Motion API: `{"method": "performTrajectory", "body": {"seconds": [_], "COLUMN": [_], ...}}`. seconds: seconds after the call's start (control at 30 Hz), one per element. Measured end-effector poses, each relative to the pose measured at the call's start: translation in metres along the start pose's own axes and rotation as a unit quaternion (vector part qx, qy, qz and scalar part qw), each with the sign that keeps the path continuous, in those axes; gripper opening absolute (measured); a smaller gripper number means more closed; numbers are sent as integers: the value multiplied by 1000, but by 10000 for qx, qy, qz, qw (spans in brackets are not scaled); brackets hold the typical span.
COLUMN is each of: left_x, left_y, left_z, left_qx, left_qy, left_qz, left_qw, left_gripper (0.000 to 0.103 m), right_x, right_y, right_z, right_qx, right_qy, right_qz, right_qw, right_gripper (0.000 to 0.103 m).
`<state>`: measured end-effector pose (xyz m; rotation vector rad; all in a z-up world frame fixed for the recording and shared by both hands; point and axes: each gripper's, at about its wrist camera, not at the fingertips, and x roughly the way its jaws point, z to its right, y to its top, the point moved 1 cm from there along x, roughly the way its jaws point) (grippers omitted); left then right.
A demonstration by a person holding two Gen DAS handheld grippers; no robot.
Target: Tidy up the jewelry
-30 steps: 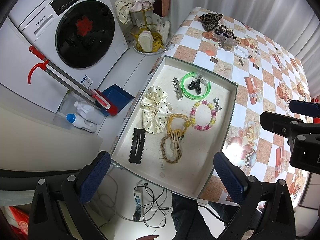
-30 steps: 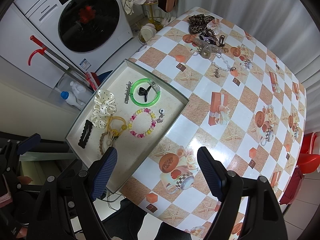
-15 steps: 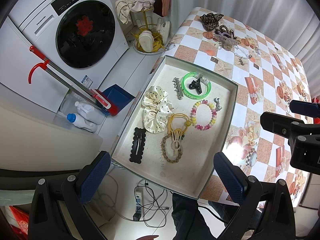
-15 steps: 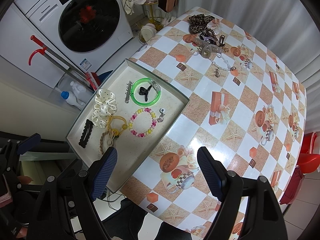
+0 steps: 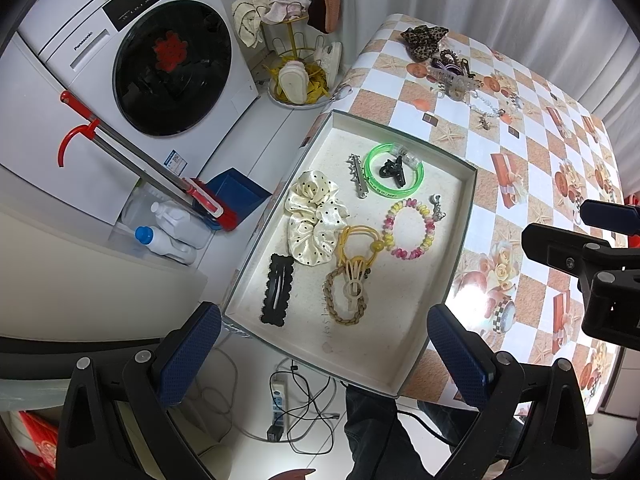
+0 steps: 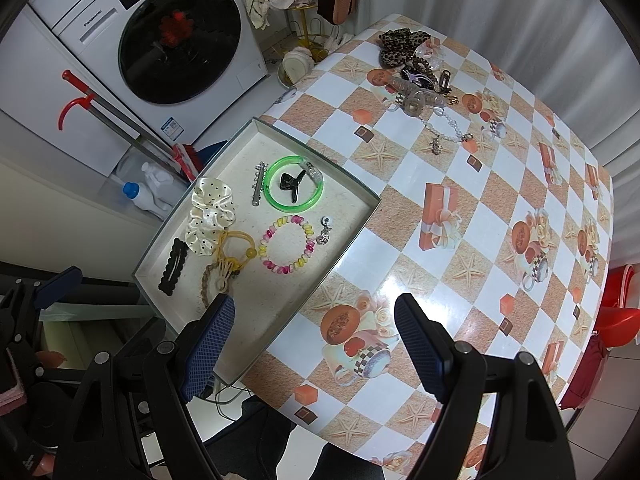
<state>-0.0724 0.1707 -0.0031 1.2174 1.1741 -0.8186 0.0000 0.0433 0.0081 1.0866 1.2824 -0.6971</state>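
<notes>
We hold the left gripper [image 5: 324, 360] and right gripper [image 6: 314, 344] wide apart and empty above the tray's [image 5: 470, 200] near end. Inside the tray, the black hair clip [image 5: 277, 294] lies lengthwise along its long axis, beside the cream scrunchie [image 5: 314, 216]; loose jewelry [image 6: 420, 80] sits across the tabletop [image 6: 460, 240], well beyond it.

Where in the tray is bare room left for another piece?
Free: the tray floor's near right part, below the beaded bracelet and right of the braided tie. Crowded: the left and far parts, around the scrunchie and green bangle.
</notes>
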Motion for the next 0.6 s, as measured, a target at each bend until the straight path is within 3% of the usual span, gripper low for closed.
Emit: {"method": "performTrajectory", "body": {"seconds": [0.6], "left_x": [1], "left_y": [-3], "left_z": [-1], "left_qx": [-16], "left_qy": [-2], "left_qz": [4], "left_qw": [10000], "left_gripper": [103], "right_x": [0], "right_y": [-1], "right_z": [-3], "right_qx": [3], "right_qy": [16], "right_qz": [-5], "right_qw": [10000], "right_gripper": [84]}}
